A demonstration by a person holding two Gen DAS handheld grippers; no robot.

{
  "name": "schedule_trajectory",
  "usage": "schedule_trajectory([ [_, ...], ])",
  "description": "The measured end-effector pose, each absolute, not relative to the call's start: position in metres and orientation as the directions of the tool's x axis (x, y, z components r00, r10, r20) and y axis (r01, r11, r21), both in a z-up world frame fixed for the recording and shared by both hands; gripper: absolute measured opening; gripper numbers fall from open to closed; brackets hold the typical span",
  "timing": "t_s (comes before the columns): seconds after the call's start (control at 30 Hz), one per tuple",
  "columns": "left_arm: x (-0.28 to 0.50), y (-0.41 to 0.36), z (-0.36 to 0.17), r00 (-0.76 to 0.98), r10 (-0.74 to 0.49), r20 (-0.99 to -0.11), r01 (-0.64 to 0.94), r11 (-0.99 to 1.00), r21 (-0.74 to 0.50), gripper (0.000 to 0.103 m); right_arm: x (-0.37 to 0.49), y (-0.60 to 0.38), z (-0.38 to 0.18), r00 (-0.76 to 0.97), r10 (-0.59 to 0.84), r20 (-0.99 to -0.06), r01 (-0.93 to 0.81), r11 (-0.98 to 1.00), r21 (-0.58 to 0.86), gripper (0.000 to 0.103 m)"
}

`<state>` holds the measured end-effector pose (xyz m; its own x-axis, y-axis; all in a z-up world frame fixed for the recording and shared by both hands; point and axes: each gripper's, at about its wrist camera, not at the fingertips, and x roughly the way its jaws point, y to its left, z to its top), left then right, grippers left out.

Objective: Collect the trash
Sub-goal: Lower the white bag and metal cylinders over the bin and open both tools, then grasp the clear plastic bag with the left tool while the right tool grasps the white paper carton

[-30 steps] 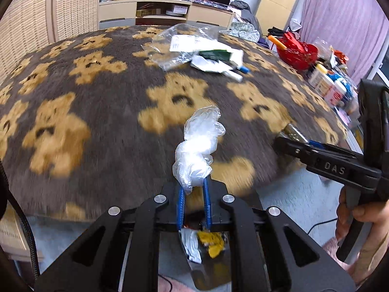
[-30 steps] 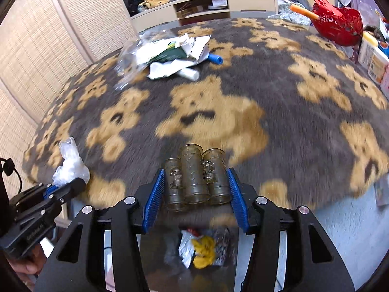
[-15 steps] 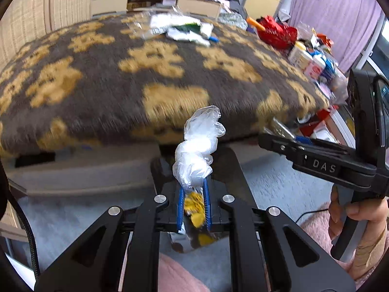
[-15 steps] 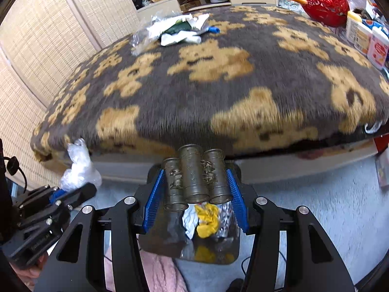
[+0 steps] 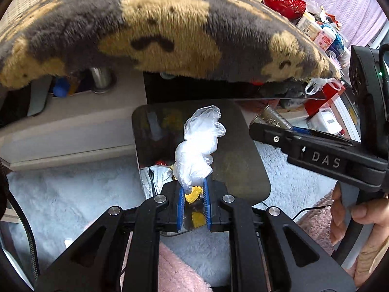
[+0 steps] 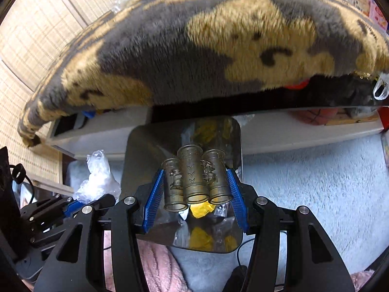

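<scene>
Bin (image 5: 243, 170): one; plastic wad (image 5: 199, 146): one; tubes (image 6: 195, 177): three.

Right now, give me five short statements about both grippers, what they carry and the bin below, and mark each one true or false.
1. The left gripper is shut on a crumpled clear plastic bag. True.
2. The right gripper holds a single red cup. False: it grips a cluster of three bronze tubes.
3. The shiny metal bin beneath the grippers is empty. False: yellow and silver wrappers lie inside.
4. Both grippers hang above the bin. True.
5. The bear-patterned blanket is blue. False: grey and tan.
</scene>
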<state>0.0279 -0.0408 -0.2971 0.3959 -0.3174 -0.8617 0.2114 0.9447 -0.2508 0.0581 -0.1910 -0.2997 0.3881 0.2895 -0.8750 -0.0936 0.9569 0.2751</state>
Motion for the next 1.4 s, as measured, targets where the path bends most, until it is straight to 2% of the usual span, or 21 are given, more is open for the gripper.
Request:
schedule_trajectory([
  [0.13,0.034,-0.044,-0.306,0.379,-0.321,-0.868,0.213,0.943,-0.256,0.012,0.060,-0.188,-0.308,0.373,0.291,-0.881,-0.094,0.957,0.276,0.054],
  [0.37,0.038,-0.042,-0.311,0.353,-0.315,-0.881,0.201,0.945,-0.258,0.020,0.066,-0.195,-0.307,0.386,0.286,-0.877,-0.068,0.957,0.282,0.058],
  [0.5,0.038,-0.036,-0.306,0.367,-0.308,-0.878,0.185,0.949,-0.255,0.051,0.067,-0.199,-0.299,0.402,0.290,-0.869,-0.066,0.955,0.289,0.067],
  [0.63,0.038,-0.033,-0.295,0.389,-0.303,-0.870,0.181,0.951,-0.250,0.063,0.067,-0.202,-0.288,0.416,0.288,-0.863,-0.067,0.956,0.287,0.073],
  [0.7,0.035,-0.030,-0.285,0.408,-0.297,-0.863,0.182,0.953,-0.242,0.072,0.068,-0.204,-0.279,0.428,0.285,-0.858,-0.068,0.957,0.283,0.079],
  [0.73,0.034,-0.028,-0.277,0.425,-0.294,-0.856,0.183,0.954,-0.236,0.075,0.068,-0.206,-0.273,0.439,0.277,-0.855,-0.069,0.959,0.276,0.087],
  [0.83,0.031,-0.025,-0.255,0.468,-0.288,-0.835,0.190,0.956,-0.223,0.085,0.069,-0.211,-0.248,0.496,0.251,-0.831,-0.070,0.966,0.250,0.100],
  [0.9,0.032,-0.024,-0.240,0.498,-0.279,-0.821,0.194,0.959,-0.208,0.095,0.072,-0.216,-0.228,0.532,0.244,-0.811,-0.076,0.967,0.242,0.100],
  [1.07,0.045,-0.019,-0.202,0.562,-0.270,-0.782,0.202,0.961,-0.187,0.095,0.090,-0.226,-0.191,0.584,0.247,-0.773,-0.077,0.965,0.250,0.100],
  [1.4,0.114,-0.003,-0.170,0.623,-0.237,-0.745,0.178,0.971,-0.160,0.095,0.156,-0.230,-0.160,0.627,0.235,-0.742,-0.055,0.964,0.260,0.100],
])
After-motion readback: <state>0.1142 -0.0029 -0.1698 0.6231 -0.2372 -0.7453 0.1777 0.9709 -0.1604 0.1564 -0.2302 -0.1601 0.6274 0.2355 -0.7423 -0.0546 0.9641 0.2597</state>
